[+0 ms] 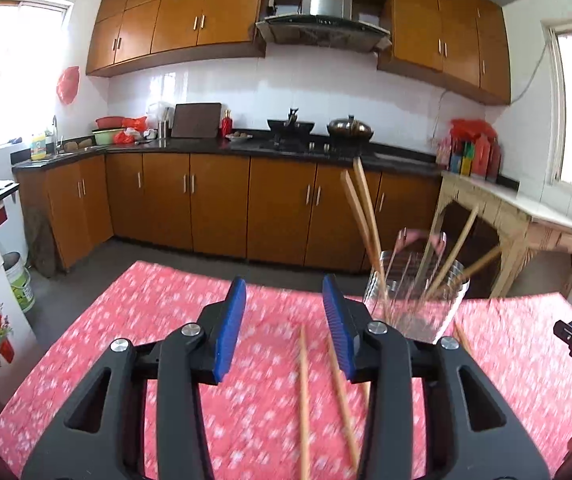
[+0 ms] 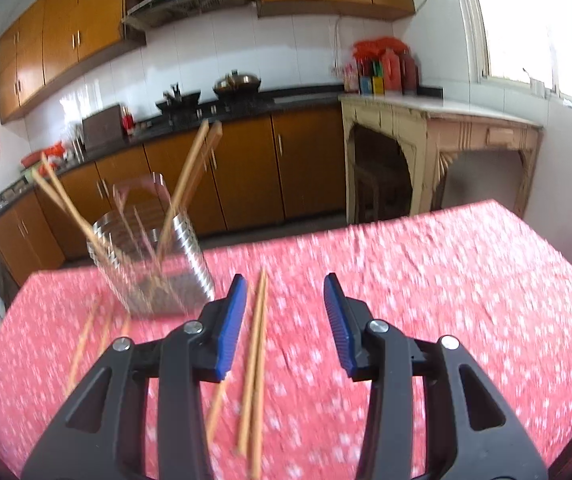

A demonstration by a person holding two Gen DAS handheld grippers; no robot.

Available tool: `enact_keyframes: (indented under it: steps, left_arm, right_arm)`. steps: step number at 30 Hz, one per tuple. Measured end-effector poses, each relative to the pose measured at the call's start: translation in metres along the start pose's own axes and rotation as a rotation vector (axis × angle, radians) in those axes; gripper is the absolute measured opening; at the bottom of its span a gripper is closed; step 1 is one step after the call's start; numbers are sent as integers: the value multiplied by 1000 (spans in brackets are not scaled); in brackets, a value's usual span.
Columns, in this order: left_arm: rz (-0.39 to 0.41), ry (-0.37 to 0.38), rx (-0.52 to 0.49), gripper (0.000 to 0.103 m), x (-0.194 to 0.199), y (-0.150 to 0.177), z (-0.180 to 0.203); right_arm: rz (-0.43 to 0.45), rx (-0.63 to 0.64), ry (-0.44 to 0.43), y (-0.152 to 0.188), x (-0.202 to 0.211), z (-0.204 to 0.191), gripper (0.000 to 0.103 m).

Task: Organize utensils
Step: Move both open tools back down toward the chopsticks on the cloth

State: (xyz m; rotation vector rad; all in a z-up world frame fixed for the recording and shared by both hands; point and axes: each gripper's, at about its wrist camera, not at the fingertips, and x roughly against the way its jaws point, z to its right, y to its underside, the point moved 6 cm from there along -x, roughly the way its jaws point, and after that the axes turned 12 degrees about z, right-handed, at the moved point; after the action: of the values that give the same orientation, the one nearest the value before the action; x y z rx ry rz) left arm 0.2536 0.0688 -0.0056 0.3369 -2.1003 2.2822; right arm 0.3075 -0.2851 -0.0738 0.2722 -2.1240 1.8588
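Each camera sits just behind its own gripper, close above the red tablecloth, looking forward and slightly down toward the kitchen counter. Both views share the metal holder and the loose chopsticks.

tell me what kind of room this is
A home kitchen, most likely: wooden cabinets under a dark counter, a range hood above a stove with a wok, and a sink by the window.

Daylight floods in from overexposed windows at both sides, leaving the kitchen bright and shadows soft. Motion blur smears the bench cloth and chopsticks; fisheye distortion bows the cabinets, corners vignetted dark.
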Motion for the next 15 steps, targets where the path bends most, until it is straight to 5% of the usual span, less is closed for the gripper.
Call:
enact_keyframes:
  steps: [8, 15]
  left_arm:
    - [-122, 9, -25, 46, 19, 66, -11]
    - [-201, 13, -41, 47, 24, 105, -15]
  right_arm:
    - [-204, 47, -75, 89, 11, -10, 30]
    - [-282, 80, -103, 126, 14, -22, 27]
